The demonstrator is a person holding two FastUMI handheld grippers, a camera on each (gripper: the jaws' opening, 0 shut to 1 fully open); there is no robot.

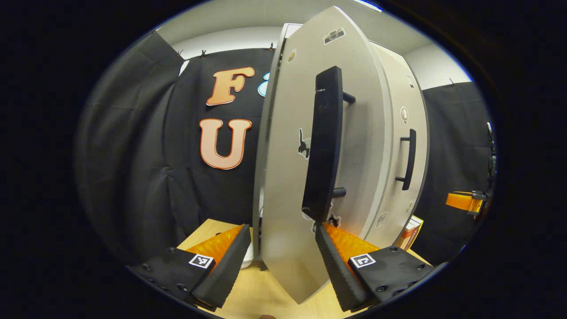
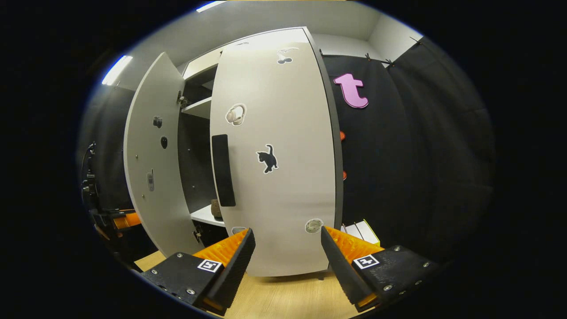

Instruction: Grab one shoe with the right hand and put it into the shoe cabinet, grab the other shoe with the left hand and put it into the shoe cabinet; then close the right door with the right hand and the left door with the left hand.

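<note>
My left gripper (image 1: 279,259): jaws spread wide, gripping nothing; the lower edge of the left door (image 1: 292,168) stands between my fingers, seen nearly edge-on, and I cannot tell whether either finger touches it
My right gripper (image 2: 288,257): jaws equally wide, empty; it sits low in front of the right door (image 2: 274,159), near its bottom edge; contact unclear
Tabletop (image 2: 283,297): pale wood under both my grippers
Left door: swung well out from the cabinet; its black bar handle (image 1: 325,141) faces my left camera, just above my fingers
Right door: looks closed or all but closed against the shoe cabinet (image 2: 201,108); its black handle (image 2: 223,170) lies along the inner edge
Shoes: one dark shape (image 2: 215,208) on the lower shelf, through the gap, may be a shoe; too small to be sure; I see none on the table
Step in hand: I judge the shoes stowed and the right door done; the left door is mine to close
Next move: push the left door's outer face round on its hinge until it meets the right door; keep my fingers from being pinched at the edge
</note>
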